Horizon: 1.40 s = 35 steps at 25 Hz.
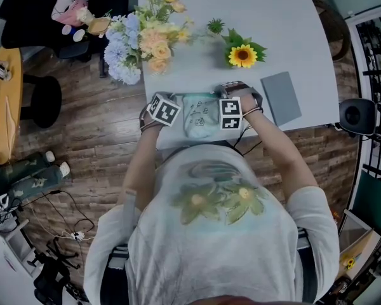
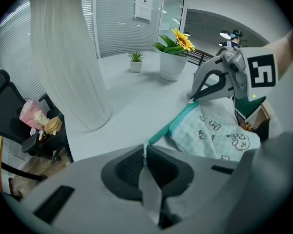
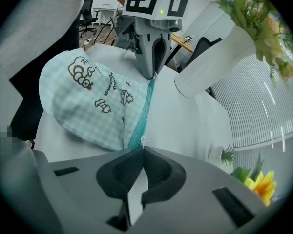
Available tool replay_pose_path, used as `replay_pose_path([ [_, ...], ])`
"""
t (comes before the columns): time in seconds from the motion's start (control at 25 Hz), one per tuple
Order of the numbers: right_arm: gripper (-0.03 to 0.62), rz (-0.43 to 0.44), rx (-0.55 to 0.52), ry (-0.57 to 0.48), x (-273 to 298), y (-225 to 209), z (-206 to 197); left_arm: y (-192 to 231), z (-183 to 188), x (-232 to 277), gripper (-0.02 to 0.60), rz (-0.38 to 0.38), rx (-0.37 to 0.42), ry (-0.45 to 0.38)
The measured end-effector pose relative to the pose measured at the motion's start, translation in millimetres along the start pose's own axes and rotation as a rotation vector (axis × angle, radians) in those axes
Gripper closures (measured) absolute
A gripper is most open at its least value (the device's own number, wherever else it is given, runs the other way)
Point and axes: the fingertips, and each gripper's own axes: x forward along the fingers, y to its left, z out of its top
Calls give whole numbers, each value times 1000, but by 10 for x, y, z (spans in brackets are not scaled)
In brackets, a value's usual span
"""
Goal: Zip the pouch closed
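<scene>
Pouch: pale green check with cartoon prints, lying at the near edge of the white table, stretched between both grippers. Left gripper: jaws pinched together on the end of the teal zipper. Right gripper: jaws fully together on the zipper pull at the opposite end.

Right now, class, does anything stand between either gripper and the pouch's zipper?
Nothing visible does. The left gripper and the right gripper each pinch one end of the teal zipper of the pouch. The white vase stands off to the side, clear of it.
</scene>
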Motion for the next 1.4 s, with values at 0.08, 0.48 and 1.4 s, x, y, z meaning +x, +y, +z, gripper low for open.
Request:
replay_pose_path([
  [0.08,578,4,16,7,3,21,-81,4,4,3,554,0,0,-3],
  [0.48,577,-15,134,-6,43,57,-148,0,-2,6,554,-2,-2,-1],
  [1.4,507,-104,711,-206,-444,-76,-67,23,199,-469,449,34,-243,-278],
])
